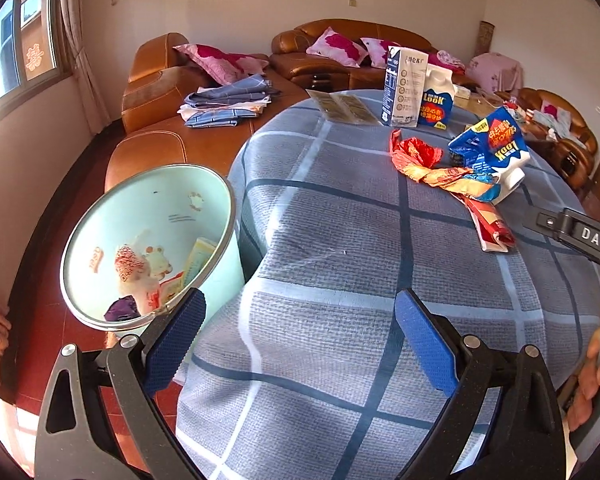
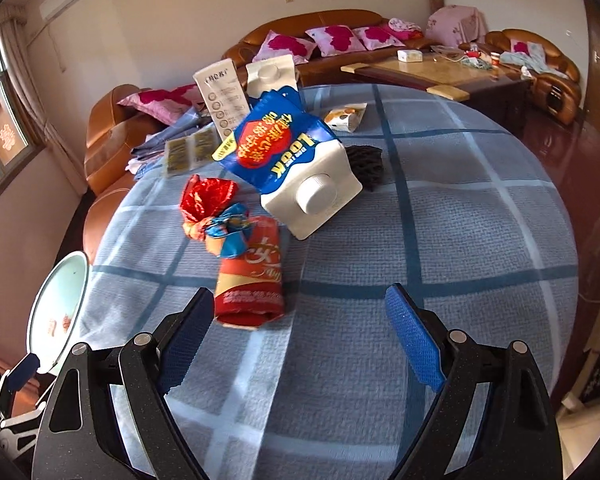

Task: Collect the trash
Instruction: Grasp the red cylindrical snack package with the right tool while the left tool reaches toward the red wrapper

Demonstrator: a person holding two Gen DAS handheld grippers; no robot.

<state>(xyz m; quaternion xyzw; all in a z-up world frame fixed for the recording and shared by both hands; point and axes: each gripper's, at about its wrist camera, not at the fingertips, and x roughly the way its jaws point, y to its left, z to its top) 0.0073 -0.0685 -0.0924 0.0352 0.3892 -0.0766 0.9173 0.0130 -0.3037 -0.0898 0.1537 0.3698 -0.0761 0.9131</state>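
Reaching toward the flattened red-and-orange snack wrapper (image 2: 250, 280) on the blue plaid cloth-covered bench (image 2: 460, 240): it lies just ahead-left of the right gripper (image 2: 300, 308), long axis pointing away from the fingers, right hand nearer. Right fingers spread wide, holding nothing. Left gripper (image 1: 300, 312) also wide open and empty, beside the pale green round trash bin (image 1: 100, 216) at the bench edge.

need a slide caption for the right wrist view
Right gripper, jaws open and empty, above a checked tablecloth, facing a red wrapper and a tipped blue carton.
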